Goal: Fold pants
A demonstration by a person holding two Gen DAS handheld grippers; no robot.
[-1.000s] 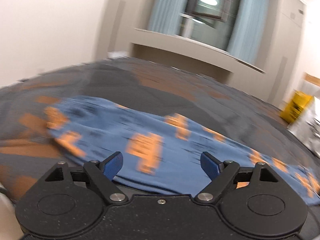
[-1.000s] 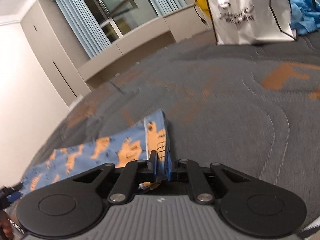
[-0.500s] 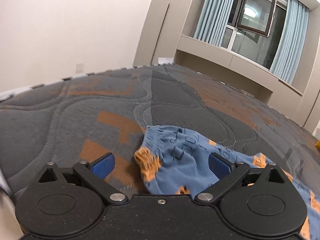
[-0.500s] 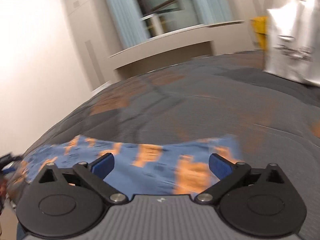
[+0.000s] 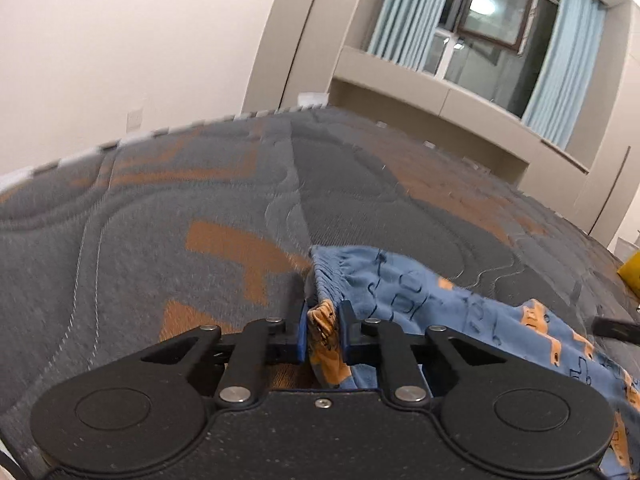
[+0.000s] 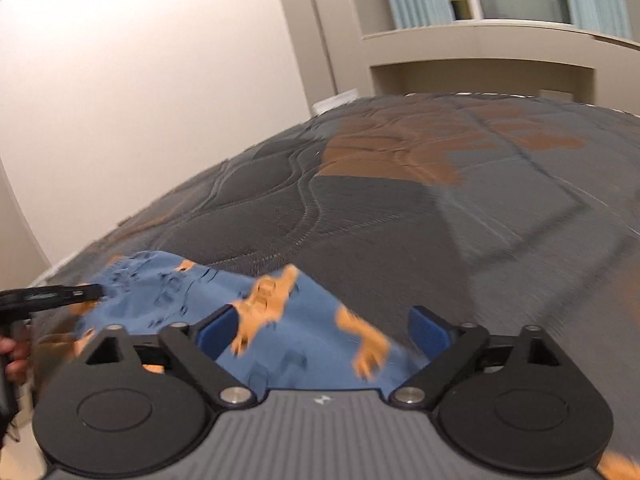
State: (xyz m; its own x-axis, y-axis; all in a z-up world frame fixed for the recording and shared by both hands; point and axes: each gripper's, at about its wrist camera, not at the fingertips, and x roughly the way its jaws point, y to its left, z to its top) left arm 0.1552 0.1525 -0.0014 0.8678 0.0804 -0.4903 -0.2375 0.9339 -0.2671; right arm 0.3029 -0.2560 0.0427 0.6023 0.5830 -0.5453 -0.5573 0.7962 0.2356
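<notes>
Left wrist: left gripper (image 5: 323,334) jaws closing on the gathered waistband of the blue orange-printed cotton pants (image 5: 452,308); garment's long axis trails right of the jaws.

Right wrist: right gripper (image 6: 325,332) jaws apart, closing slightly; pants (image 6: 280,320) lie between and below, apparently unpinched (blurred).

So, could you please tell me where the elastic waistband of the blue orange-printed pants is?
In the left wrist view, the waistband lies on the grey quilted mattress, bunched between the closing left gripper pads.
</notes>
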